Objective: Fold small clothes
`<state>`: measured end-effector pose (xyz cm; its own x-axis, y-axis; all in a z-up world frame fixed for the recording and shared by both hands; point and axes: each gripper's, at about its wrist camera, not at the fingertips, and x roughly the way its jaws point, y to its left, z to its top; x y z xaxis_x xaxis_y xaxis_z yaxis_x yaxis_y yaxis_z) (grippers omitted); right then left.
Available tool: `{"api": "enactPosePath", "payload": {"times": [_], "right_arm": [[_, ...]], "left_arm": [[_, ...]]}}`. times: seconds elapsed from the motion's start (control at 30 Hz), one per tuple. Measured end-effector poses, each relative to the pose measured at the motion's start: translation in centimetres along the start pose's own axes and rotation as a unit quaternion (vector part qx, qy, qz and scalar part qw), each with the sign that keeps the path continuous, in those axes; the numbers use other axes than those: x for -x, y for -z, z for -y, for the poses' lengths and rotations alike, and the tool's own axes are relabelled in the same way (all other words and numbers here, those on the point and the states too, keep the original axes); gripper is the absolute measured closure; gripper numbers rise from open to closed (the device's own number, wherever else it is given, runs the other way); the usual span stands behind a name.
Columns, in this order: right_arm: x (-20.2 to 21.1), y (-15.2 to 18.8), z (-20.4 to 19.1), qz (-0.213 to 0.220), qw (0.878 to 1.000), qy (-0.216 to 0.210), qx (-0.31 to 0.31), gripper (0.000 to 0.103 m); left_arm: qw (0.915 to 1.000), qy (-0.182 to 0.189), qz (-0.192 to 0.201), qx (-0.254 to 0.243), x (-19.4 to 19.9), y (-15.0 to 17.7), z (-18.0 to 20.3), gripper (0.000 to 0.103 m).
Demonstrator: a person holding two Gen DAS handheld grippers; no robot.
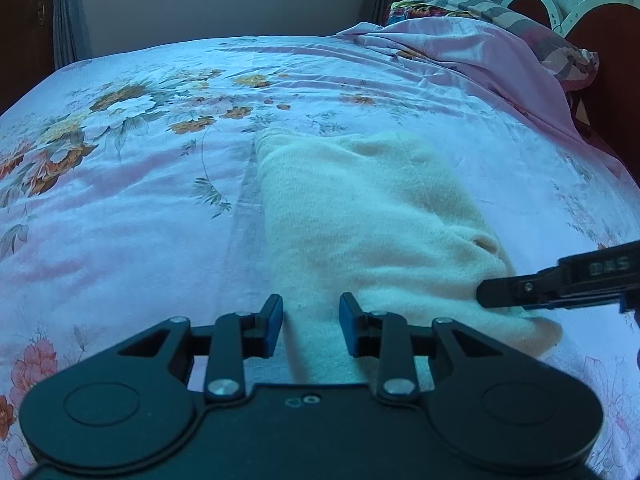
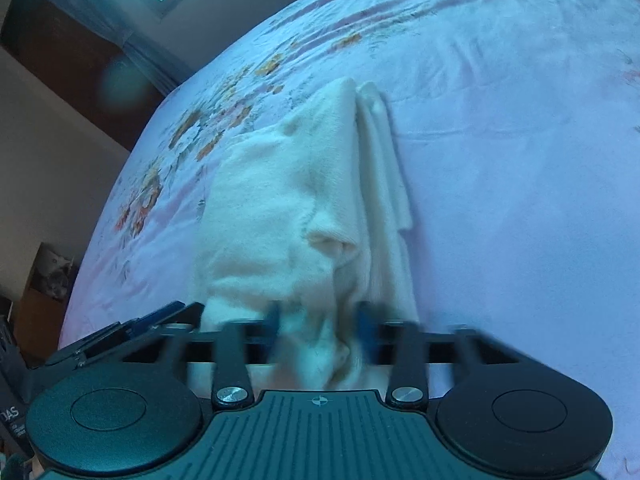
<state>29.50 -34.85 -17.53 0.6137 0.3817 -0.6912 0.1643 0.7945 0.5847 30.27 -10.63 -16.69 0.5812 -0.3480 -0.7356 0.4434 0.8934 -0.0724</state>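
Two grippers work one cream knit garment (image 1: 360, 216) on a bed (image 1: 140, 208) spread with a floral sheet; a heap of pink bedding (image 1: 460, 52) lies at the bed's far right corner. The garment lies lengthwise near the middle of the bed, already narrowed into a long band with one side lapped over, and its near end reaches both grippers. The left gripper (image 1: 311, 330) straddles the near left part of that end: its jaws stand narrow with cloth between them, but the blue pads (image 1: 274, 328) do not plainly press on it. The right gripper (image 2: 320, 330), seen blurred in its own view, has a bunched fold of the knit gathered up between nearly closed jaws; a grip is likely.

The step in hand appears to be lifting the near end to carry it toward the far end. For a clean fold, both jaws should hold all layers at matching positions on the near edge, rise together, and keep the edge taut so the lapped side does not slip open.
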Motion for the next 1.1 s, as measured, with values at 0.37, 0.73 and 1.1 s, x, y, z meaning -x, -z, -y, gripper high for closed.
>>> {"api": "enactPosePath", "payload": {"times": [0.37,0.73,1.1], "right_arm": [[0.9,-0.9,-0.9,0.061,0.997,-0.020,0.036,0.098],[0.5,2.7,-0.1,0.052,0.986,0.109,0.117,0.099],[0.3,-1.7,-6.7,0.117,0.962,0.092,0.227,0.099]], "left_arm": [[1.0000,-0.001,0.005,-0.006,0.2,-0.3,0.8,0.074],[0.9982,0.010,0.010,-0.058,0.1,0.7,5.1,0.071],[0.9994,0.013,0.005,-0.031,-1.3,-4.5,2.8,0.070]]}}
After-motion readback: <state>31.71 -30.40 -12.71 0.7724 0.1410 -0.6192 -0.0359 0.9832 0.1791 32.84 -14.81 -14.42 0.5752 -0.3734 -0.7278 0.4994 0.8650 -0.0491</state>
